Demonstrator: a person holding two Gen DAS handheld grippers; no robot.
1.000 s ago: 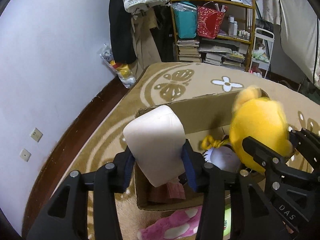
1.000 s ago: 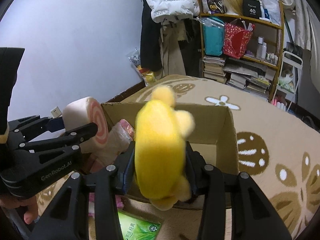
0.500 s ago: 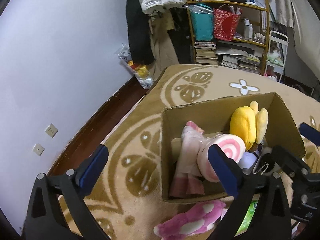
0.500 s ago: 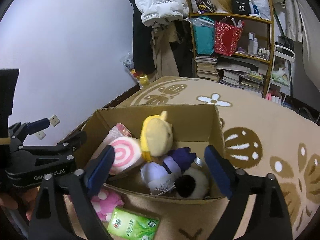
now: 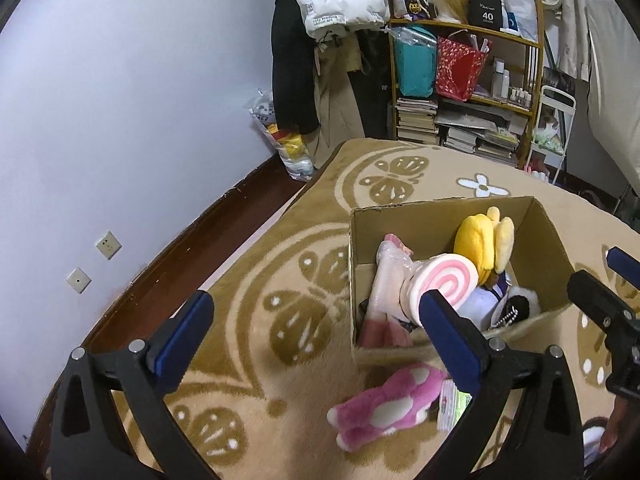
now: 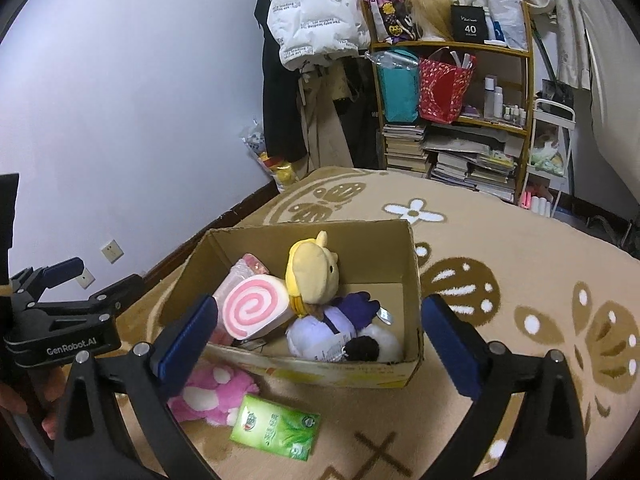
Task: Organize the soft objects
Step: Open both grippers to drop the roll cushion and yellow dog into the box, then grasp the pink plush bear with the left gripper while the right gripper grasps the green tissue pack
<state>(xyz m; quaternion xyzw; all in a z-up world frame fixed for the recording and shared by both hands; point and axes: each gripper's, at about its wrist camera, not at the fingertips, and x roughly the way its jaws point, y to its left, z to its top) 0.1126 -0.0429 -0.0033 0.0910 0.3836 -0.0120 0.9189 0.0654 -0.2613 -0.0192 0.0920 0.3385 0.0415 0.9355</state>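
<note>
Right wrist view: your right gripper [image 6: 316,334] and left gripper [image 5: 316,330] stand wide apart, empty, jaws just opened; the yellow plush [image 6: 314,270] and swirl cushion [image 6: 254,310] lie in the cardboard box [image 6: 414,280]

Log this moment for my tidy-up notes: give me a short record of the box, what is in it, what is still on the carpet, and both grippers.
container: cardboard box, open top, on the patterned carpet
in box: pink swirl roll cushion, yellow plush, purple and white plush, a pink wrapped item at the far left corner
outside box: pink plush and green tissue pack, on the carpet by the near wall
left gripper: open, nothing between the jaws, just opened
right gripper: open, nothing between the jaws, just opened
</note>
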